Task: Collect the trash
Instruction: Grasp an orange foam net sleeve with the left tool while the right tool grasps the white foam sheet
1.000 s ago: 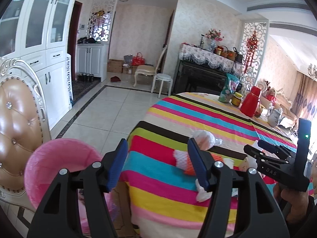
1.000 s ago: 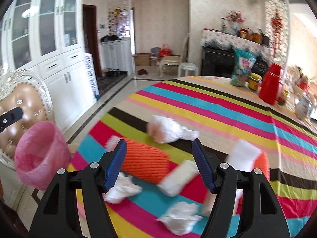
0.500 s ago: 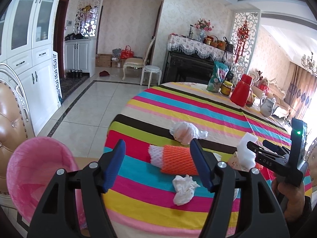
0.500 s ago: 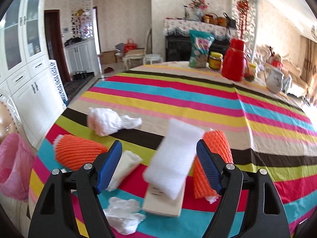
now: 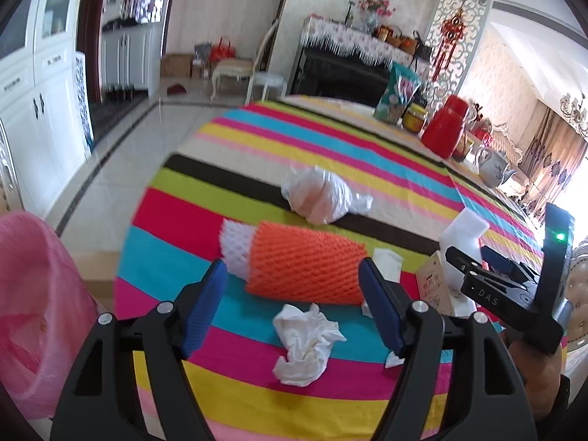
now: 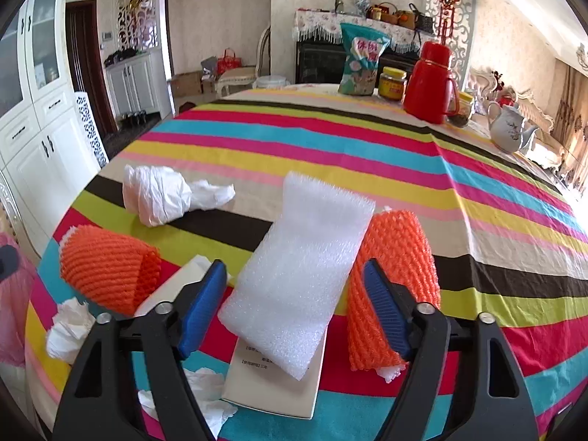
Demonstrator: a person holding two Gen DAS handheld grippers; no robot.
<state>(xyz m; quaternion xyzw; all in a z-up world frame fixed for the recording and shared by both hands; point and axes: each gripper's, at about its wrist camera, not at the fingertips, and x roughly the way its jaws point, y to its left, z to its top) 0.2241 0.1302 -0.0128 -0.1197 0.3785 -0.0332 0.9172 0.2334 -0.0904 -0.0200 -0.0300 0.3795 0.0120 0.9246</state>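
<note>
Left gripper (image 5: 290, 301): jaws spread, lately widening, nothing between the pads; poised just short of the orange foam net sleeve (image 5: 305, 268). Sleeve lying crosswise to the jaw line, long axis left to right, white net end (image 5: 235, 250) toward the left pad. Crumpled tissue (image 5: 305, 345) on the striped tablecloth (image 5: 257, 139) directly below the jaws, nearer than the sleeve.

Right gripper (image 6: 294, 305): jaws spread, lately narrowing slightly, empty; white foam sheet (image 6: 297, 279) straight ahead, long axis running away, resting on a flat carton (image 6: 272, 386).

Left view only: pink-lined bin (image 5: 36, 312) at left edge, right gripper's body.
Right view only: second orange sleeve (image 6: 393, 286), just right of the sheet.
</note>
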